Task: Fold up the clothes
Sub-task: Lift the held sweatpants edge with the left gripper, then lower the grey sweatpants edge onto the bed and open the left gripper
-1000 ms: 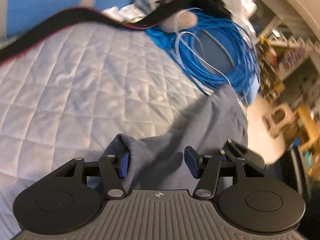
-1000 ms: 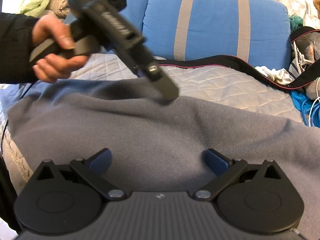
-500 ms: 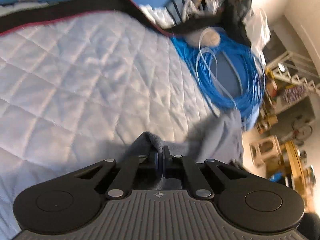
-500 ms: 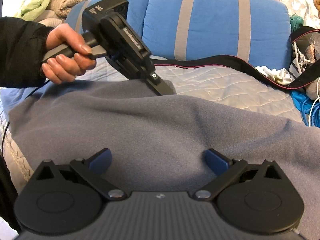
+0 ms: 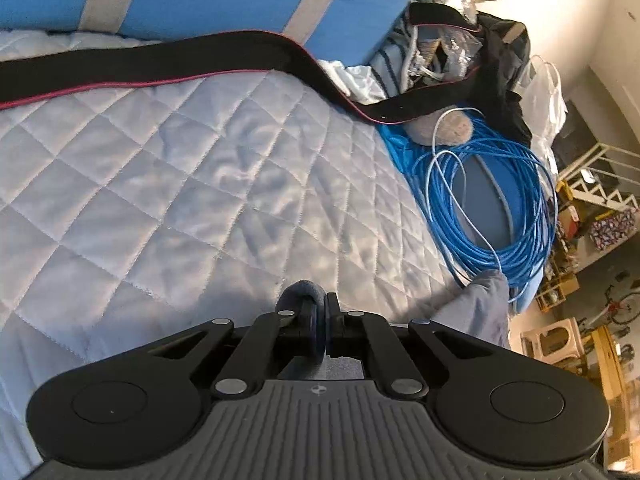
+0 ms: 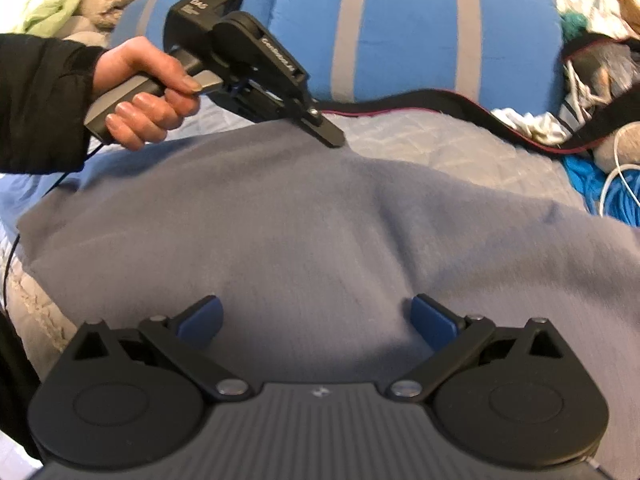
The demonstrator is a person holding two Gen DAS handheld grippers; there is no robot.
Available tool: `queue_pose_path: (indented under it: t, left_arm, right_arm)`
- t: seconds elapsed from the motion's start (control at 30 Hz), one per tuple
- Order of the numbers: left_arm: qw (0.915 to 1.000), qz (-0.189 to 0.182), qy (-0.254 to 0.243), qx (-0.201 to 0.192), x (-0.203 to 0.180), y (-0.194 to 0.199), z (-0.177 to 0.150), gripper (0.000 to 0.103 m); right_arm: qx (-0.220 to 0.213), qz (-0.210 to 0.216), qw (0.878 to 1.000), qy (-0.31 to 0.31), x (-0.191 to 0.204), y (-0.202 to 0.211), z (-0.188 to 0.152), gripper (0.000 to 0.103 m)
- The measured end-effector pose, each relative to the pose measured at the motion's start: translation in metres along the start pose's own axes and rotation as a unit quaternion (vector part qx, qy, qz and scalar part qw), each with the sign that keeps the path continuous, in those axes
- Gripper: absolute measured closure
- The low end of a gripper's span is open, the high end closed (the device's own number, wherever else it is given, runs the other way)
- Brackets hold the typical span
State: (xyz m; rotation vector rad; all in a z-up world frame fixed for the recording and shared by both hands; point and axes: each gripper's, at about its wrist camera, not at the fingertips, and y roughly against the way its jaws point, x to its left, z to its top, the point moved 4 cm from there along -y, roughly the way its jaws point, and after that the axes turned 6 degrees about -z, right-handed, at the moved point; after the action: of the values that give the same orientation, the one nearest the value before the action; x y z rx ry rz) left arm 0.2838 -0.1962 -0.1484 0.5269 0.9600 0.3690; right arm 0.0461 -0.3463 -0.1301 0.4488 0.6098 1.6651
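Quilted pale bedding [image 5: 168, 200] covers the bed that both cameras look across, with a blue cushion with grey stripes [image 6: 404, 36] propped along its far edge and a long black strap edged in red [image 5: 160, 62] lying in front of that cushion. Spread over the quilt is the grey fleece garment [image 6: 320, 232], which fills the space directly ahead of the right gripper [image 6: 318, 320]. That gripper's jaws stand wide apart, its blue pads [image 6: 200, 318] hovering just over the fabric with nothing between them. Ahead of it and to its left, a person's hand [image 6: 148, 88] in a black sleeve [image 6: 40, 100] grips the handle of the left gripper [image 6: 330, 136], whose tip presses down at the garment's far edge. From the left wrist view, the left gripper [image 5: 322, 330] is clamped tight on a rolled fold of the grey fleece, a small hump of cloth bulging just beyond its fingertips, while another corner of the same garment lies off to its right near the mattress edge. Farther ahead and to the right of the left gripper sits a coil of blue cable [image 5: 492, 208], with a white cable [image 5: 444, 160] looped through it, and a stuffed toy [image 5: 444, 128] resting beyond the coil beside a pile of dark clutter.
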Motion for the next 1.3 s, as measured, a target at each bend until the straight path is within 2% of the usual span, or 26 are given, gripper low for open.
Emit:
queue_pose_path:
  t: [0.3, 0.4, 0.5, 0.63, 0.7, 0.8, 0.87, 0.93, 1.0, 1.03, 1.07, 1.17, 1.3]
  left_arm:
    - [0.9990, -0.007, 0.045, 0.001, 0.018, -0.005, -0.005, 0.099]
    - [0.9990, -0.009, 0.044, 0.001, 0.017, -0.005, -0.006, 0.099]
    - [0.9988, -0.014, 0.047, 0.000, 0.018, -0.005, -0.007, 0.099]
    - [0.9985, -0.021, 0.051, -0.002, 0.020, -0.005, -0.009, 0.099]
    - [0.9984, -0.022, 0.052, -0.003, 0.020, -0.005, -0.009, 0.099]
    - [0.9987, -0.020, 0.047, -0.003, 0.018, -0.005, -0.009, 0.099]
    - [0.9988, -0.019, 0.046, -0.003, 0.018, -0.004, -0.009, 0.099]
    - [0.9987, -0.020, 0.047, -0.003, 0.018, -0.004, -0.009, 0.099]
    - [0.9986, -0.021, 0.049, -0.004, 0.019, -0.004, -0.010, 0.099]
    - [0.9986, -0.019, 0.049, -0.004, 0.019, -0.004, -0.010, 0.099]
    - [0.9985, -0.018, 0.051, -0.005, 0.020, -0.004, -0.010, 0.099]
    - [0.9983, -0.015, 0.056, -0.009, 0.022, -0.004, -0.009, 0.099]
    - [0.9980, -0.011, 0.060, -0.013, 0.024, -0.003, -0.008, 0.099]
  right_arm:
    - [0.025, 0.037, 0.999, 0.001, -0.010, 0.003, 0.005, 0.001]
    - [0.004, 0.058, 0.998, -0.011, -0.025, 0.017, 0.009, 0.000]
    - [-0.036, 0.033, 0.998, -0.051, -0.058, 0.044, 0.018, 0.002]
    - [-0.076, -0.050, 0.987, -0.136, -0.122, 0.074, 0.028, 0.007]
    - [-0.083, -0.109, 0.974, -0.183, -0.158, 0.083, 0.030, 0.015]
    - [-0.071, -0.177, 0.949, -0.253, -0.204, 0.084, 0.028, 0.026]
    - [-0.054, -0.189, 0.936, -0.291, -0.225, 0.080, 0.024, 0.033]
    - [-0.042, -0.175, 0.931, -0.319, -0.235, 0.073, 0.020, 0.043]
    - [-0.036, -0.158, 0.927, -0.339, -0.238, 0.068, 0.017, 0.075]
    - [-0.035, -0.150, 0.925, -0.348, -0.239, 0.066, 0.015, 0.076]
    - [-0.034, -0.153, 0.924, -0.349, -0.239, 0.066, 0.015, 0.099]
    - [-0.034, -0.169, 0.920, -0.352, -0.243, 0.070, 0.011, 0.101]
    - [-0.029, -0.180, 0.921, -0.346, -0.246, 0.076, 0.002, 0.102]
